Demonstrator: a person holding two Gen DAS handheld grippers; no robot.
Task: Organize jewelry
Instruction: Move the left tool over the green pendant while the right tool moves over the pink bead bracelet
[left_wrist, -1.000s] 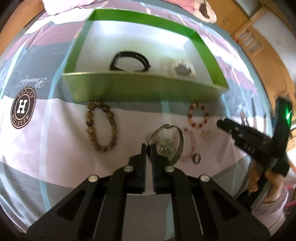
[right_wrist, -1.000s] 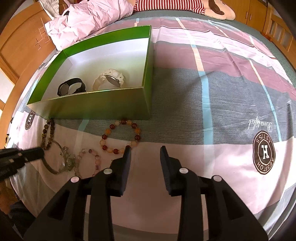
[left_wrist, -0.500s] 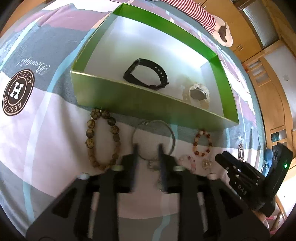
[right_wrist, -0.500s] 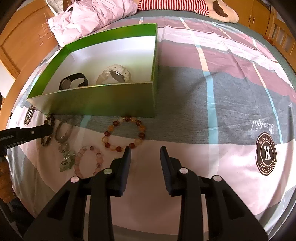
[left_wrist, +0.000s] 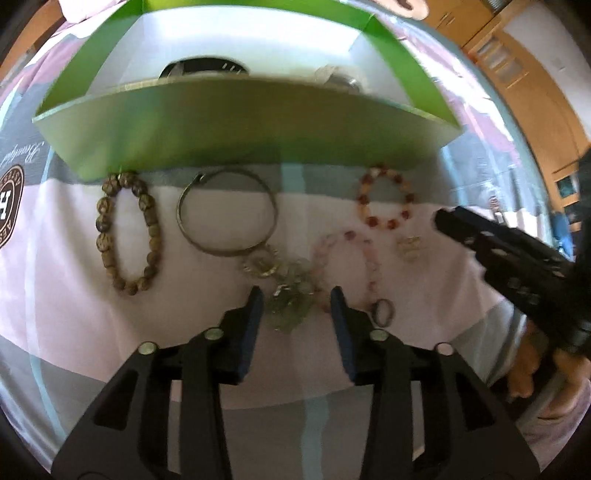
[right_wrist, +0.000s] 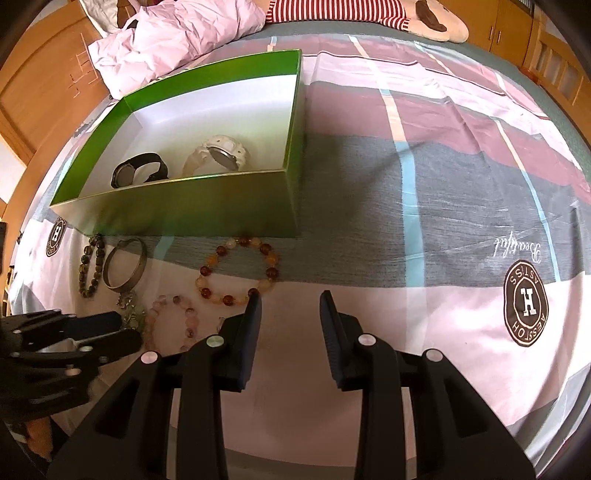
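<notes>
Two watches are already stowed in the green box (right_wrist: 207, 206): a black watch (right_wrist: 138, 174) and a white watch (right_wrist: 221, 157), side by side near its front wall. Left outside on the bed sheet (right_wrist: 461, 206) are a brown bead bracelet (left_wrist: 127, 230), a metal bangle (left_wrist: 227, 216) with a green charm cluster (left_wrist: 290, 299), a pink bead bracelet (left_wrist: 351, 266), an amber bead bracelet (right_wrist: 238, 269) and a small ring (left_wrist: 383, 312). The left gripper (left_wrist: 295, 306) is held with jaws spread around the charm cluster, nothing grasped. The right gripper (right_wrist: 290, 312) is held released and empty, just beside the amber bracelet.
</notes>
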